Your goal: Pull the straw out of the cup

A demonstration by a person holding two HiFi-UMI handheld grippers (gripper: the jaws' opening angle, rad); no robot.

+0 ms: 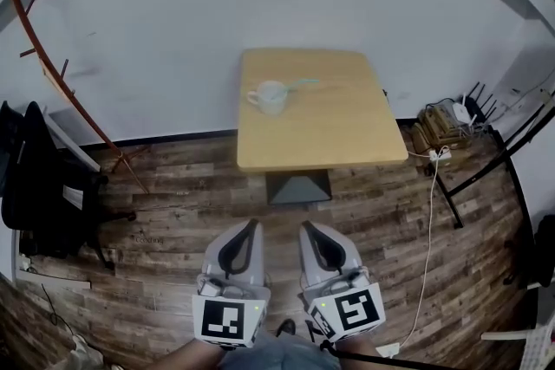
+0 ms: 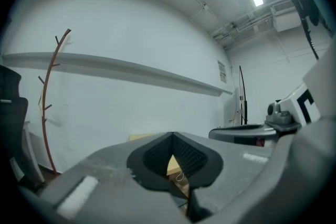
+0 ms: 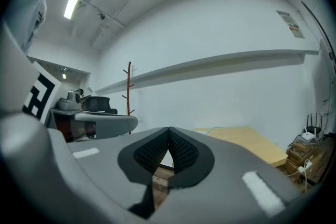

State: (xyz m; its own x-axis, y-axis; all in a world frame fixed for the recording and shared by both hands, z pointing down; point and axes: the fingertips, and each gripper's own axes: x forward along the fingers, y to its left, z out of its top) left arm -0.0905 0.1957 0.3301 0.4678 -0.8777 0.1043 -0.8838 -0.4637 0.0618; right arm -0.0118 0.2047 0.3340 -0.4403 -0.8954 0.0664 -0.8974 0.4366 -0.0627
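Worktop (image 1: 334,126): square, light wood.
Left gripper (image 1: 251,225): well short of the worktop's near edge, above the floor (image 1: 173,204); jaws pressed together, nothing between.
Right gripper (image 1: 306,228): just beside the left gripper, equally short of the worktop; jaws pressed together, empty.
Cup (image 1: 270,97): white, upright on the worktop, near its far left corner.
Straw (image 1: 303,83): in the cup, leaning right over the worktop.

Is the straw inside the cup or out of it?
Inside: the thin pale-blue straw leans out over the rim of the white mug on the square wooden table.
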